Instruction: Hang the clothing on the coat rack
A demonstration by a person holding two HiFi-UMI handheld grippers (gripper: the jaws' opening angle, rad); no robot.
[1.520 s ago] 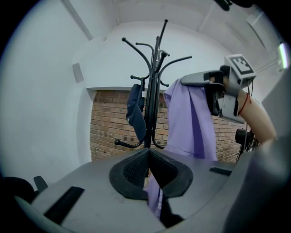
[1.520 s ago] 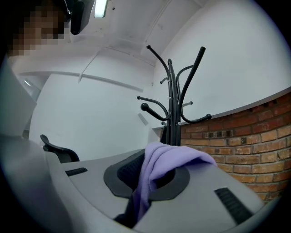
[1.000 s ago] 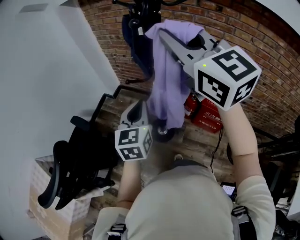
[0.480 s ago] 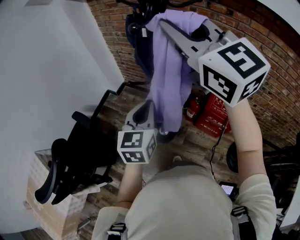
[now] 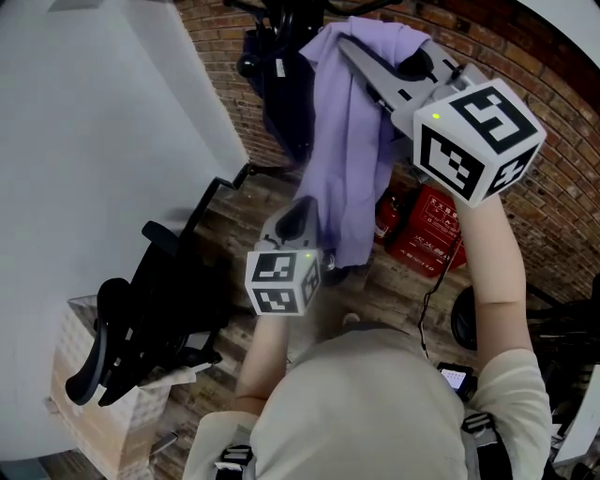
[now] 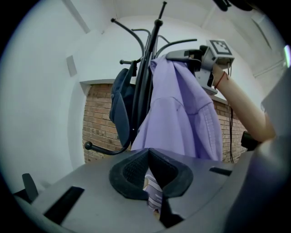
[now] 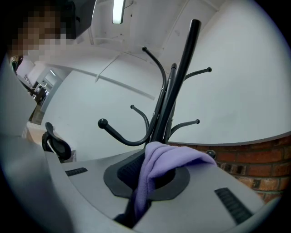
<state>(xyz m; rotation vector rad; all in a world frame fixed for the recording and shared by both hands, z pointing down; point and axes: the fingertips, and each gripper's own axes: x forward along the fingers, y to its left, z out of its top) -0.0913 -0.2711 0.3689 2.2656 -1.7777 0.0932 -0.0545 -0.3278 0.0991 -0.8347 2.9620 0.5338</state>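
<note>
A purple shirt (image 5: 349, 141) hangs from my right gripper (image 5: 361, 52), which is raised beside the top of the black coat rack (image 5: 281, 19) and shut on the shirt's collar end. In the right gripper view the fabric (image 7: 157, 170) bunches between the jaws, with the rack pole (image 7: 175, 91) and its curved hooks just ahead. My left gripper (image 5: 302, 214) is lower and shut on the shirt's bottom edge (image 6: 153, 193). From the left gripper view the shirt (image 6: 182, 118) drapes against the rack (image 6: 148, 77), beside a dark blue garment (image 6: 119, 109) that hangs there.
A black office chair (image 5: 150, 309) stands at the left, over a cardboard box (image 5: 94, 412). Red cases (image 5: 427, 225) sit on the wooden floor by the brick wall. A white wall fills the left side.
Both grippers have shifted a little to the right and up with the shirt, which now sits closer to the rack's top. Both grips are unchanged.
</note>
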